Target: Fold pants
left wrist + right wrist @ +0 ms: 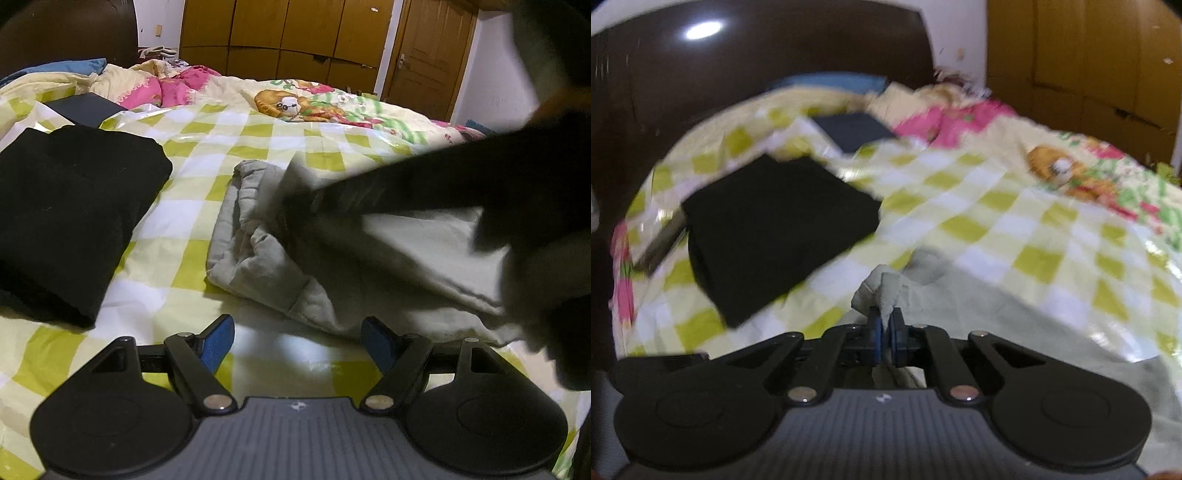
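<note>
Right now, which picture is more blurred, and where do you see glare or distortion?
Right wrist view: motion blur over the whole checked bedsheet and folded black garment; lamp glare on the dark headboard. Left wrist view: mostly sharp, only the dark arm crossing the grey pants is smeared. Both: fisheye bending at the edges.

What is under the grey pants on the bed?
The grey pants lie on the green-and-white checked sheet, which shows all around them. What is directly beneath them is covered by the cloth, so nothing more can be seen there.
</note>
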A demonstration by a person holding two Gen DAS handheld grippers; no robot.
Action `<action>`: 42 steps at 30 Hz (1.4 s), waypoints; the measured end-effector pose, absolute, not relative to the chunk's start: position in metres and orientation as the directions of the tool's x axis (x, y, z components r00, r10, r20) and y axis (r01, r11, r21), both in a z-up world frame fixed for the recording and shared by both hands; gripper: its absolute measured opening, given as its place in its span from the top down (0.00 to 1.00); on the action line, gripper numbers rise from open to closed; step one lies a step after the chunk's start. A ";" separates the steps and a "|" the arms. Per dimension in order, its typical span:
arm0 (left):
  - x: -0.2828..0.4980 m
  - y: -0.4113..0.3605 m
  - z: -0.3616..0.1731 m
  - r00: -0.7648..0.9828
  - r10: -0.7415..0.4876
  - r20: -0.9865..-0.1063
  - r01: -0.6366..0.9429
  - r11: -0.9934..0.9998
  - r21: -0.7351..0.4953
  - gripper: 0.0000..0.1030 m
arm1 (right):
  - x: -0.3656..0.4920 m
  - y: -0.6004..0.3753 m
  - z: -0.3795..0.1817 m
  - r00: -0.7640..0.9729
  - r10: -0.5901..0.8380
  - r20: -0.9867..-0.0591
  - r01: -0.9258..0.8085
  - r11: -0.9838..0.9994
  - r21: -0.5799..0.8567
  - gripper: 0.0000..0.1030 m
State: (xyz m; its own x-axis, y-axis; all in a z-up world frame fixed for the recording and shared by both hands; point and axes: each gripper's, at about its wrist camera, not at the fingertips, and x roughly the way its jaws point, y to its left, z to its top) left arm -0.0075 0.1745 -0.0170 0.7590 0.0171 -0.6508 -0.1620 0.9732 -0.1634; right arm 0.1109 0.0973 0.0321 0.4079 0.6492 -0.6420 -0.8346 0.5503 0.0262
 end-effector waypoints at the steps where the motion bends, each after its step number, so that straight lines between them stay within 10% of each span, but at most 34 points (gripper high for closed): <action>1: -0.009 0.174 -0.016 0.757 0.021 -0.653 -0.162 0.975 -0.155 0.15 | 0.113 0.102 0.023 0.372 0.644 -0.668 -0.844 0.534 0.045 0.92; 13: -0.014 0.164 0.025 0.796 0.038 -0.604 -0.119 0.988 -0.095 0.15 | 0.123 0.041 0.045 0.338 0.731 -0.593 -0.805 0.551 0.220 0.71; 20: 0.036 0.136 0.034 0.838 -0.012 -0.545 -0.029 0.997 -0.066 0.13 | 0.158 -0.077 0.043 0.583 0.495 -0.645 -0.546 0.826 0.141 0.70; 30: 0.090 0.111 -0.024 0.707 0.066 -0.704 -0.024 0.997 0.070 0.11 | 0.188 -0.195 -0.006 0.600 0.374 -0.707 -0.239 0.928 0.287 0.66; 42: 0.095 0.084 -0.003 0.734 0.097 -0.672 -0.026 0.993 0.116 0.11 | 0.191 -0.249 -0.039 0.450 0.680 -0.580 -0.183 0.705 0.685 0.66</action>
State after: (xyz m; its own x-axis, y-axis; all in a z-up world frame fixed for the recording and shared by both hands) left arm 0.0953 0.0836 -0.0032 0.7343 0.0972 -0.6719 -0.0257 0.9930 0.1156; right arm 0.1912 -0.2489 -0.0385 0.4496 0.6797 -0.5795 -0.1830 0.7052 0.6850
